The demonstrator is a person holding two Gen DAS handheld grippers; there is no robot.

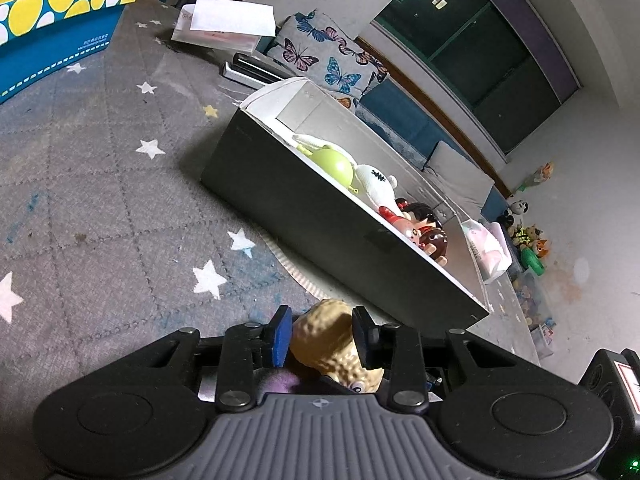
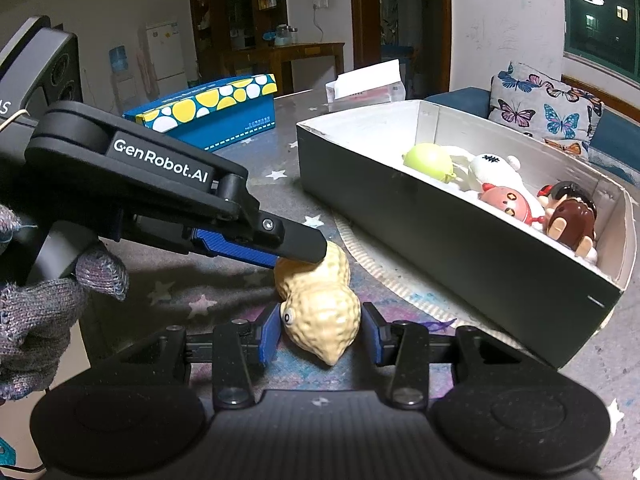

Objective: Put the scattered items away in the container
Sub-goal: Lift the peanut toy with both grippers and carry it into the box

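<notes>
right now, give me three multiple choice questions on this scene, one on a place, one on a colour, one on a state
1. Where is the peanut toy?
A. inside the grey box
B. on the star-patterned mat, outside the box
C. on the blue dotted box

2. What colour is the round ball-like toy in the grey box?
A. red
B. light green
C. black

3. How does the right gripper stand at the peanut toy?
A. open, fingers either side
B. shut and empty
C. out of view

Answers: 1 B, it lies on the mat beside the box. 2 B, its shell is plainly light green. 3 A, there is a gap at one pad.
</notes>
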